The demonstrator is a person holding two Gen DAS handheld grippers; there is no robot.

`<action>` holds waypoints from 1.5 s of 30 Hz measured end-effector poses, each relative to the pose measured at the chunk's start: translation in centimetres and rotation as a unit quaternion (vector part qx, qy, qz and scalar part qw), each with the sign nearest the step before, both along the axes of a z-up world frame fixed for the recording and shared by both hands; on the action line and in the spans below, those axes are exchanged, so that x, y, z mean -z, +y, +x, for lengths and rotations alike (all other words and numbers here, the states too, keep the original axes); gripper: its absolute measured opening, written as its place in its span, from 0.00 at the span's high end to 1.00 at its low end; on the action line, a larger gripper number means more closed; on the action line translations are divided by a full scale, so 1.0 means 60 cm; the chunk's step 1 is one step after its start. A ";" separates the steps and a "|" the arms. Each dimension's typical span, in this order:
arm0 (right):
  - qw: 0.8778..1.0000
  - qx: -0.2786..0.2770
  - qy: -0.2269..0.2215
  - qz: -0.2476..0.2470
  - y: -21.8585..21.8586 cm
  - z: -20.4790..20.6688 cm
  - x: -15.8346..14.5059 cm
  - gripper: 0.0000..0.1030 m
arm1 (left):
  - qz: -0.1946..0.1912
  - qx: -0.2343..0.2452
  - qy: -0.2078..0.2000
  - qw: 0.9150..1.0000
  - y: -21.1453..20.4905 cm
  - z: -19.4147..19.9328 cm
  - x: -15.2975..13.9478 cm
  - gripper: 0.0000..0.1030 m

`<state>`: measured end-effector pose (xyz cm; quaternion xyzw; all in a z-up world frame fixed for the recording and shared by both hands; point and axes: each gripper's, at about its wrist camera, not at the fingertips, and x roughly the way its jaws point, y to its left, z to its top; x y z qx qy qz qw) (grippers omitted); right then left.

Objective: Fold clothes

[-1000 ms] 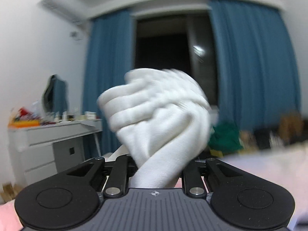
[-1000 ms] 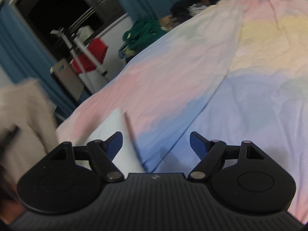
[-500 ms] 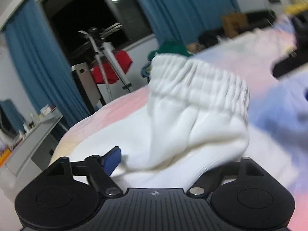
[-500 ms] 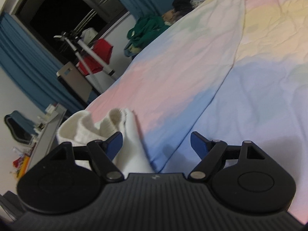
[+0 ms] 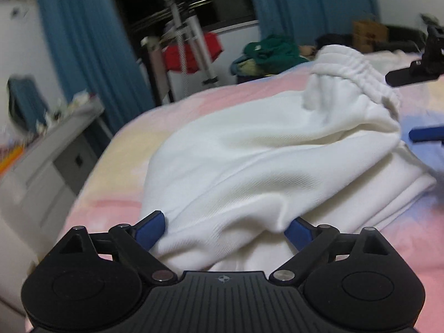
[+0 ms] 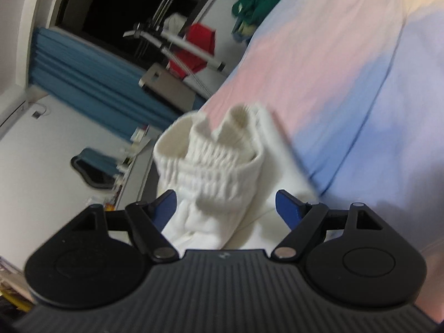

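The garment (image 5: 249, 166) lies bunched on the bed (image 5: 116, 166), unfolded; left tool (image 5: 226, 229) opening around loose cloth, right tool (image 6: 226, 205) wide, gripping nothing.

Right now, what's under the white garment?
The white garment lies on the pastel bedsheet, pink, yellow and blue around its edges. Folded white layers show beneath its right side. Whatever lies beneath its middle is covered. The opening left gripper straddles its near edge.

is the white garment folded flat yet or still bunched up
Still bunched up. The white garment lies in a rumpled heap on the bedsheet, its elastic waistband standing up and curled open rather than flat.
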<state>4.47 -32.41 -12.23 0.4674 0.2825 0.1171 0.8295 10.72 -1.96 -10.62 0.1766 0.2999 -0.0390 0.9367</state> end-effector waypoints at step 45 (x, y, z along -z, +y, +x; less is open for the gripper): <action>0.994 0.010 0.020 -0.104 0.010 0.052 0.027 0.51 | -0.252 -0.163 0.088 0.950 0.147 -0.036 0.001 0.06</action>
